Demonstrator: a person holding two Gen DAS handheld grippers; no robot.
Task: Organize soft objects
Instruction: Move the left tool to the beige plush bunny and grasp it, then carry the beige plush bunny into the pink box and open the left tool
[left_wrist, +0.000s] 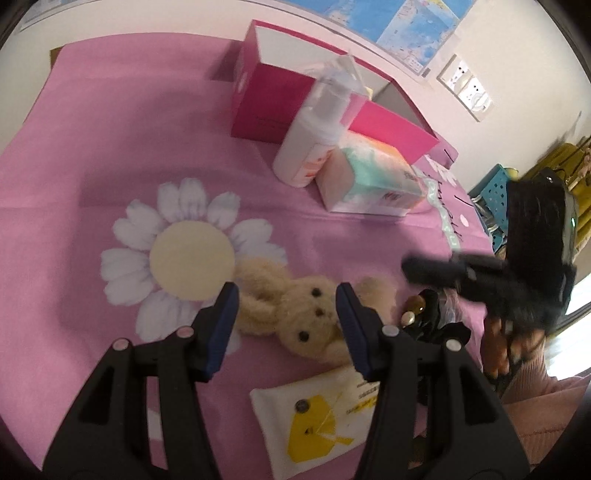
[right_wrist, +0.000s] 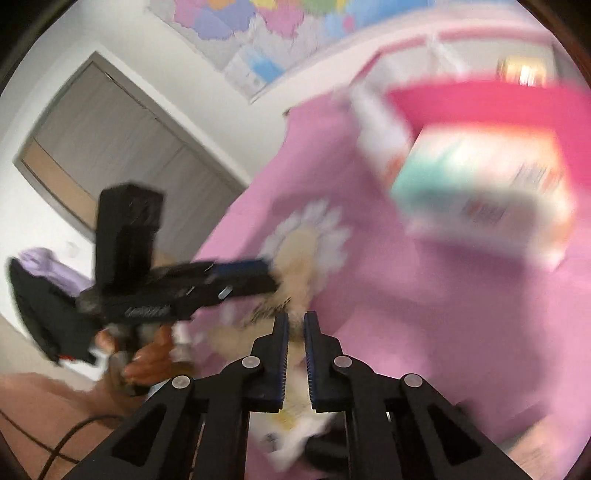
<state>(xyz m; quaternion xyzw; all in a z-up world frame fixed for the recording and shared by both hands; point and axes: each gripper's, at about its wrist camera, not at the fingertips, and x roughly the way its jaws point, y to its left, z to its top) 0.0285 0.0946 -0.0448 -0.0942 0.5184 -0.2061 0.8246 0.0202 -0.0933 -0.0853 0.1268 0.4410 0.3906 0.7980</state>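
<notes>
Centrally, on a pink cloth printed with a daisy: one beige plush bunny, lying flat just beside the daisy. Left gripper hangs above it, jaws apart on either side of its head, no contact visible. Right gripper, blurred, stands nearly closed; whether anything is pinched cannot be told. Near the bunny: white wipes pack, black hair clip. Further back: tissue pack, white bottle, pink box.
</notes>
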